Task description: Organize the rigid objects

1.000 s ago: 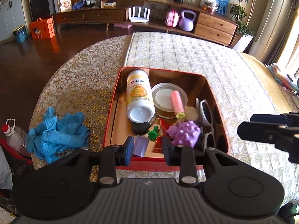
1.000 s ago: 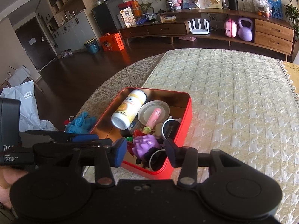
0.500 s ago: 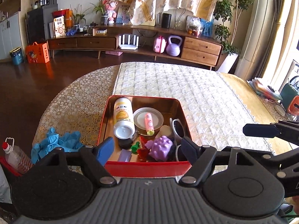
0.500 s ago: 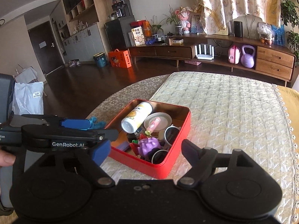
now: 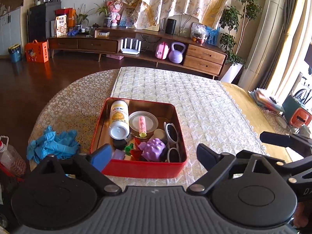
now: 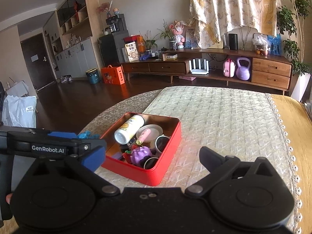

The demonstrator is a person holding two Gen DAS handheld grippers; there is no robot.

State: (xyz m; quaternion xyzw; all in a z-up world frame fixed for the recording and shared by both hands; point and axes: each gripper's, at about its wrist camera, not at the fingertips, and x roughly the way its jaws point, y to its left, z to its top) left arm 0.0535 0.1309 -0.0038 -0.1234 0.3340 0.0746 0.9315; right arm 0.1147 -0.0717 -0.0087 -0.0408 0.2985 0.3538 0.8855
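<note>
red metal is the material of the tin (image 5: 140, 168), which is set on the quilted cover of the table (image 5: 204, 105), near its front edge. both tongs are seen to be opening: the left tongs (image 5: 154, 156) and the right tongs (image 6: 153, 159) are spread wide, with nothing between the pads and nothing gripped, whereas a second earlier both were nearly closed at the near rim of the tin. both have since been drawn back and raised, so that the whole tin is now framed ahead of them. from this it is judged that the tin has just been released and that the sorting is at or near its end. inside the tin, a white and yellow bottle (image 5: 119, 119) is laid on its side along the left wall; a round lid (image 5: 150, 123) carries a pink tube (image 5: 142, 125); a purple knobbed toy (image 5: 155, 149) and white-framed sunglasses (image 5: 172, 133) are packed toward the front right. blue gloves (image 5: 52, 145) are left on the table outside the tin, to its left.
</note>
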